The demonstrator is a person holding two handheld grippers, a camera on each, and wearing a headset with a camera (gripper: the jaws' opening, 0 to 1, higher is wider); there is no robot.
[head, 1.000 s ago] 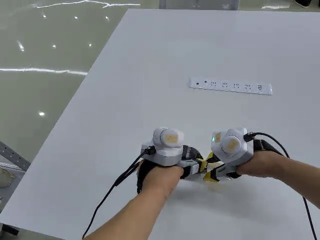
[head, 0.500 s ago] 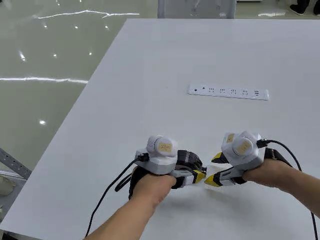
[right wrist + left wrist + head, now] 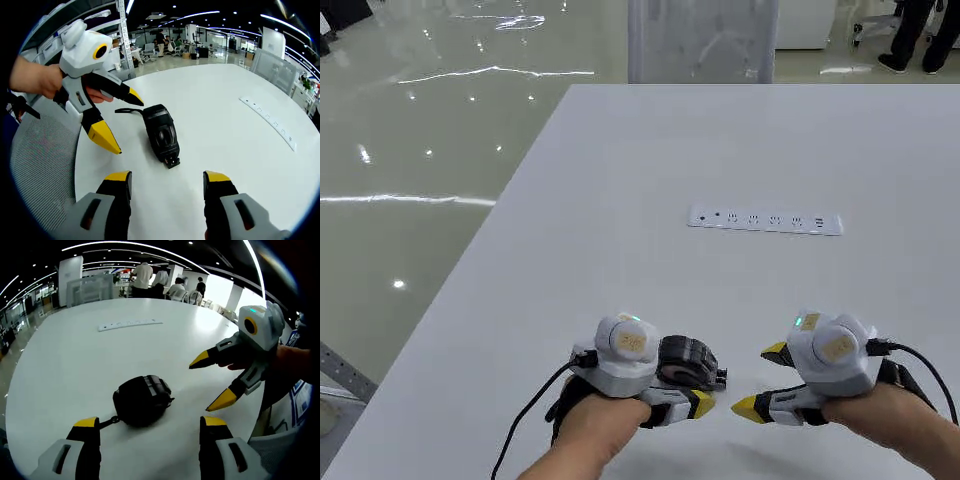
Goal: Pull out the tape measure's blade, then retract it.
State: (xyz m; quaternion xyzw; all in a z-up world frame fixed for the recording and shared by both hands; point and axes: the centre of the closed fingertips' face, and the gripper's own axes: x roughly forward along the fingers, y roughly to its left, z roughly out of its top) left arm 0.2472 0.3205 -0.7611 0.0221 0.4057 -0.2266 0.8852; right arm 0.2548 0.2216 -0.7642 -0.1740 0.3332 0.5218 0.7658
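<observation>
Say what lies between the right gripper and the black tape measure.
Just bare white tabletop between right gripper and black tape measure, per the right gripper view.

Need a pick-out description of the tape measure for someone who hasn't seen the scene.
On the big white table, look at the near edge, well short of the long white power strip. There, between the left gripper and the right gripper, lies the tape measure. It is a chunky black rounded case with a thin strap at one end, dark where the strip is white.
</observation>
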